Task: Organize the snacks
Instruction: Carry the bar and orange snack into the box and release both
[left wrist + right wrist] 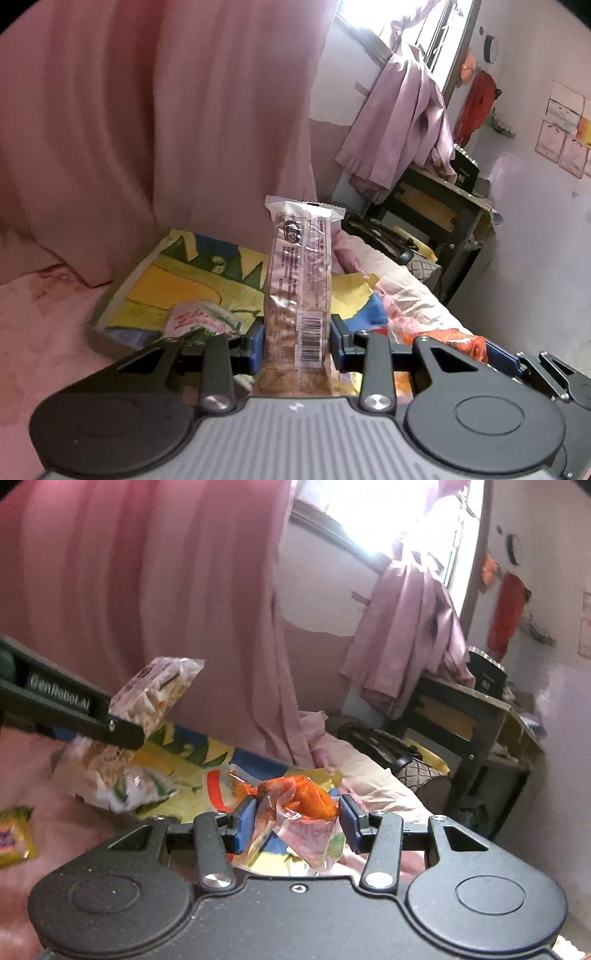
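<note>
My left gripper (296,341) is shut on a long clear packet of pale biscuits (301,280), held upright above the bed. It shows from the side in the right wrist view (159,690), with the left gripper's arm (66,709) at the left. My right gripper (297,821) is shut on a clear packet of orange snack (310,801), lifted above a yellow, green and blue tray (192,757). In the left wrist view the orange packet (454,338) is at the right. A white-green-red packet (199,319) lies on the tray (173,273).
A small yellow packet (14,834) lies on the pink bedspread (44,332) at the left. A pink curtain (147,110) hangs behind the bed. A dark wooden table (439,206) and a black bag (384,236) stand at the right under a window.
</note>
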`<control>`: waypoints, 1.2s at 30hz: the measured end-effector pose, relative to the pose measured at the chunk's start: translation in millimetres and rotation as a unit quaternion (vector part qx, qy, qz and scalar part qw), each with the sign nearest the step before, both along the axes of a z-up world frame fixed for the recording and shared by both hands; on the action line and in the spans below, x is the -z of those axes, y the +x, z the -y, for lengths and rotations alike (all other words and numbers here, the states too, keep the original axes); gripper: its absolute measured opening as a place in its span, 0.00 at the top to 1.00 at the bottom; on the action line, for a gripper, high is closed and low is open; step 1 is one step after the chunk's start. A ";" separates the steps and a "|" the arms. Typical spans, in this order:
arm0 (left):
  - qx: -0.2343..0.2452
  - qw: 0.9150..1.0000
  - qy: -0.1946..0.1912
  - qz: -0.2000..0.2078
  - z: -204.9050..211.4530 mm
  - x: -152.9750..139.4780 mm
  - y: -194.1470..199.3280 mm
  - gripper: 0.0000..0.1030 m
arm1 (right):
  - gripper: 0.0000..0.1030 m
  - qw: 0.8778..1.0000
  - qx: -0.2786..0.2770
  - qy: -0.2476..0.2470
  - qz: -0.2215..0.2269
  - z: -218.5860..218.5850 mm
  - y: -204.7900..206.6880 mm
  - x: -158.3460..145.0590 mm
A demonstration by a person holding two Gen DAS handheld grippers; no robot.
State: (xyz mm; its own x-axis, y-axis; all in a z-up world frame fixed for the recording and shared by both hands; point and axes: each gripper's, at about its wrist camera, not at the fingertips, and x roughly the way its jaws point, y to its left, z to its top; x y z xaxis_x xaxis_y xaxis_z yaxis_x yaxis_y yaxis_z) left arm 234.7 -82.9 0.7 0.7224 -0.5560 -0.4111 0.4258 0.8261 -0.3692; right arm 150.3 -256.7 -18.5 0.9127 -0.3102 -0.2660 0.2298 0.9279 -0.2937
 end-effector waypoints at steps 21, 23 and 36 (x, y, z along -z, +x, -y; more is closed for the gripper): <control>-0.010 0.997 0.075 -0.004 26.0 42.1 43.5 0.63 | 0.51 0.993 -0.008 0.102 -0.058 17.5 73.0 40.5; -0.007 0.996 0.084 -0.010 27.4 44.6 44.0 0.63 | 0.53 0.994 -0.008 0.093 -0.061 14.3 73.4 42.6; -0.002 0.995 0.091 -0.033 28.1 49.7 42.9 0.56 | 0.39 0.995 0.001 0.083 -0.056 12.5 71.0 40.1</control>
State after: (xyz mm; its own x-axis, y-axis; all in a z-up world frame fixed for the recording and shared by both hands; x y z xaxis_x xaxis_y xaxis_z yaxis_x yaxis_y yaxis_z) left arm 277.6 -110.9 -49.0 0.6926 -0.4646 -0.5518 0.4018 0.8838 -0.2398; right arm 221.3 -269.3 -58.6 0.8737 -0.2548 -0.4143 0.2054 0.9654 -0.1607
